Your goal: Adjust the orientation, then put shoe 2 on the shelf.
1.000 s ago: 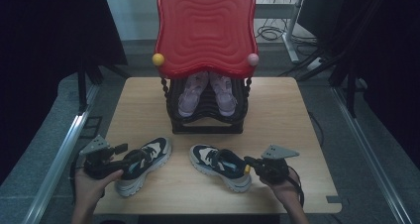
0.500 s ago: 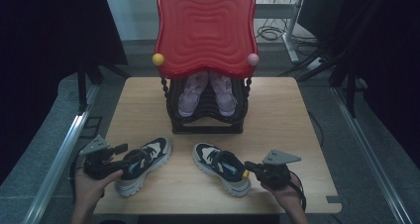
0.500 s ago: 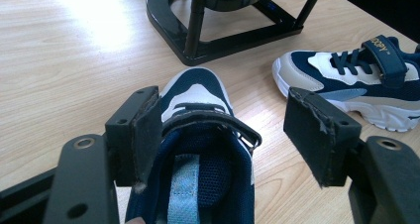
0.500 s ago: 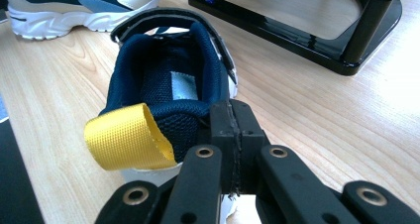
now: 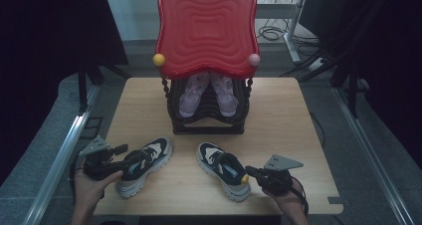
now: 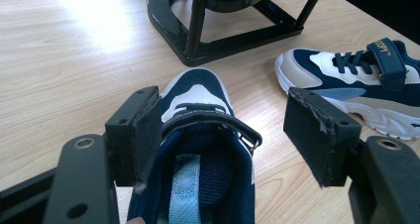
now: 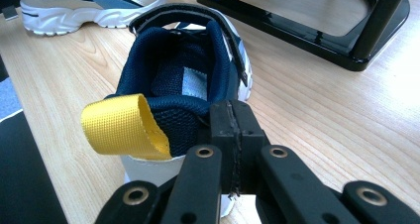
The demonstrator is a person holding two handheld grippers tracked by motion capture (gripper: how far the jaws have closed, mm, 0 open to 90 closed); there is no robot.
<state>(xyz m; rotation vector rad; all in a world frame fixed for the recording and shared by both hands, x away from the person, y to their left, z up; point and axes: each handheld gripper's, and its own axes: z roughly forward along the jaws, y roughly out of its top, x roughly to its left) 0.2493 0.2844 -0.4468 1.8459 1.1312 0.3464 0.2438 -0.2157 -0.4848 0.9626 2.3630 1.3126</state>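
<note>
We see the wooden table (image 5: 149, 100) with the black shoe rack (image 5: 206, 113) at 12 o'clock. Our left gripper (image 6: 225, 135) gapes around the left sneaker (image 5: 144, 164) at 8 o'clock; our right gripper (image 7: 233, 130) pinches the right sneaker (image 5: 223, 169) heel at 5 o'clock.

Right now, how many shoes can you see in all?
4. Two navy sneakers lie on the table: the left sneaker by the left gripper, the right sneaker at the right gripper. Two pink shoes sit on the black rack; more may hide under its red top.

Two navy-and-white sneakers sit upright, lower centre: left sneaker (image 5: 143, 166) toe pointing upper right, right sneaker (image 5: 222, 169) toe pointing upper left.
</note>
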